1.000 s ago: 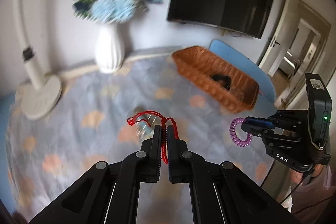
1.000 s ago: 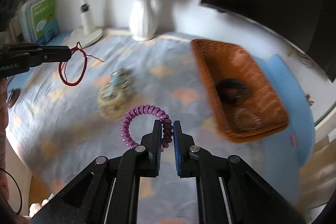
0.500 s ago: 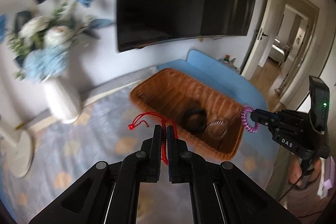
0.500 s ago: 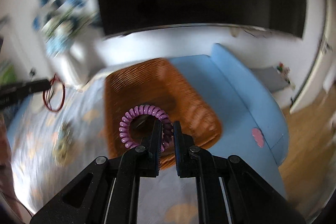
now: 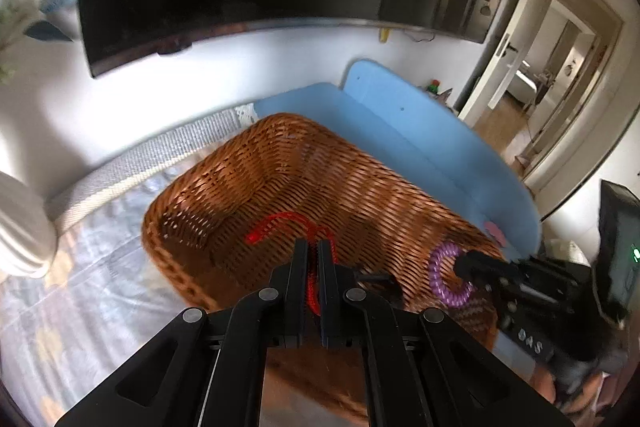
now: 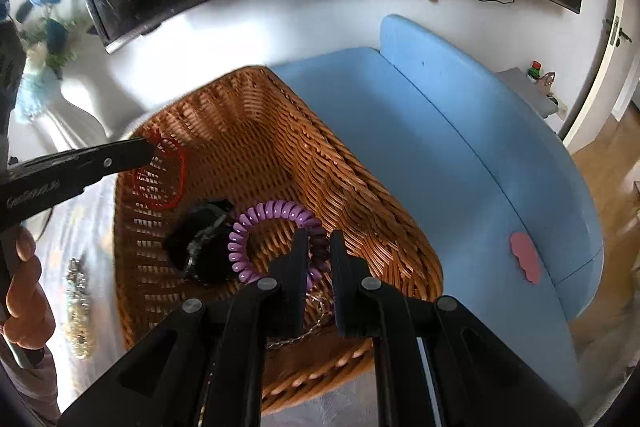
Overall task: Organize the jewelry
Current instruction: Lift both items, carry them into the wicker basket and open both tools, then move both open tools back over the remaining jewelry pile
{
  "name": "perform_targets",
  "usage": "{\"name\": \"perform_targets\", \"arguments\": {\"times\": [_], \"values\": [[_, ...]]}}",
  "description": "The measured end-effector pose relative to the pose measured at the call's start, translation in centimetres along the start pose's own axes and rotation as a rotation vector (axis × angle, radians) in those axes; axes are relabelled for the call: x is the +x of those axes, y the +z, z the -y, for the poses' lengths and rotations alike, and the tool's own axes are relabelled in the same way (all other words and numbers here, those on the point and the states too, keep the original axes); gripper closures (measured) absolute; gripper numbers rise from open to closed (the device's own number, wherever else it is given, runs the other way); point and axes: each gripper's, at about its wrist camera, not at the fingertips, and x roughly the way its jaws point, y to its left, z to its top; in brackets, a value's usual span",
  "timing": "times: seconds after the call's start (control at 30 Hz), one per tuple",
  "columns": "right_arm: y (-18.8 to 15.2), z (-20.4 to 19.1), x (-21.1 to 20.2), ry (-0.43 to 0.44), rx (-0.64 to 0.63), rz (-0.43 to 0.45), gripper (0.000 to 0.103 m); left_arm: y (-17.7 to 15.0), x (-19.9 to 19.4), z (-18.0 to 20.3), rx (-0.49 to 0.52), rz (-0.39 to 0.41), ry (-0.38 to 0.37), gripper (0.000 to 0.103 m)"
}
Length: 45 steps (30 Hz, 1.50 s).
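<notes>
A brown wicker basket (image 5: pixel 248 179) (image 6: pixel 256 131) stands on the table. My left gripper (image 5: pixel 314 247) is shut on a red cord bracelet (image 5: pixel 276 225) and holds it over the basket; the bracelet also shows in the right wrist view (image 6: pixel 178 167). My right gripper (image 6: pixel 319 239) is shut on a purple spiral bracelet (image 6: pixel 264 211) above the basket's near end; this gripper (image 5: pixel 460 265) and the spiral bracelet (image 5: pixel 438 279) show in the left wrist view. A black band (image 6: pixel 200 247) and a thin chain (image 6: pixel 304 335) lie in the basket.
A blue chair (image 6: pixel 460 155) stands right of the basket. A white vase (image 5: pixel 20 227) with blue flowers is at the left. A beaded jewelry piece (image 6: pixel 78 311) lies on the patterned tablecloth left of the basket. A dark TV hangs on the wall.
Both grippers have moved from above the tablecloth to over the basket, carrying their bracelets. The basket now fills both views.
</notes>
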Motion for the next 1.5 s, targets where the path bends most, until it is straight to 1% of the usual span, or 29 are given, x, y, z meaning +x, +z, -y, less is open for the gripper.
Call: {"name": "perform_targets", "arguments": {"times": [0.1, 0.17, 0.2, 0.23, 0.3, 0.33, 0.4, 0.47, 0.53, 0.57, 0.63, 0.73, 0.8, 0.87, 0.97, 1.07, 1.17, 1.33, 1.5], "values": [[-0.1, 0.0, 0.3, -0.022, -0.003, -0.007, 0.090, 0.1, 1.0, -0.4, -0.011, -0.003, -0.012, 0.098], [-0.1, 0.1, 0.4, -0.020, 0.006, -0.004, 0.090, 0.0, 1.1, -0.5, -0.004, 0.002, 0.006, 0.095], [-0.1, 0.1, 0.3, -0.019, 0.010, -0.007, 0.089, -0.1, 0.9, -0.4, 0.000, 0.003, 0.024, 0.087], [-0.1, 0.2, 0.2, -0.019, 0.018, -0.009, 0.088, -0.3, 0.6, -0.5, 0.003, 0.003, 0.037, 0.071], [-0.4, 0.4, -0.4, -0.008, 0.045, -0.002, 0.085, -0.9, -0.3, -0.7, 0.003, 0.016, 0.066, 0.055], [-0.5, 0.4, -0.8, 0.000, 0.053, 0.002, 0.081, -1.4, -1.1, -0.9, -0.002, 0.026, 0.074, 0.055], [-0.9, 0.0, -1.8, 0.028, 0.068, 0.017, 0.076, -2.4, -2.9, -1.6, -0.016, 0.035, 0.047, 0.055], [-1.6, -1.0, -3.2, 0.042, 0.062, 0.040, 0.074, -3.7, -5.4, -2.2, -0.029, 0.062, 0.005, 0.055], [-2.3, -2.7, -4.6, 0.034, 0.037, 0.060, 0.071, -5.4, -8.5, -2.9, -0.029, 0.101, -0.003, 0.054], [-2.7, -3.8, -5.2, 0.036, 0.026, 0.068, 0.070, -6.3, -9.8, -3.3, -0.032, 0.118, -0.003, 0.052], [-3.5, -6.1, -6.2, 0.058, 0.007, 0.075, 0.070, -8.7, -12.7, -4.5, -0.045, 0.152, 0.007, 0.042], [-4.7, -9.5, -6.5, 0.090, -0.020, 0.067, 0.068, -11.3, -14.9, -6.2, -0.079, 0.166, 0.043, 0.041], [-5.6, -11.7, -6.2, 0.103, -0.044, 0.053, 0.068, -13.2, -16.2, -7.4, -0.125, 0.179, 0.104, 0.041], [-6.7, -13.7, -6.0, 0.106, -0.070, 0.037, 0.068, -15.4, -17.0, -8.8, -0.163, 0.194, 0.131, 0.041], [-8.0, -16.0, -5.7, 0.104, -0.097, 0.020, 0.068, -17.4, -17.2, -10.6, -0.203, 0.191, 0.130, 0.041], [-8.9, -17.5, -5.5, 0.101, -0.112, 0.003, 0.068, -19.6, -16.7, -12.5, -0.248, 0.154, 0.140, 0.041], [-9.4, -18.6, -5.2, 0.097, -0.129, -0.006, 0.068, -20.5, -16.8, -13.3, -0.278, 0.122, 0.145, 0.041], [-10.3, -20.0, -5.1, 0.083, -0.161, -0.022, 0.068, -21.7, -17.4, -14.1, -0.302, 0.130, 0.108, 0.041], [-11.0, -21.2, -4.9, 0.078, -0.190, -0.037, 0.068, -22.6, -17.3, -14.7, -0.320, 0.141, 0.100, 0.041]]}}
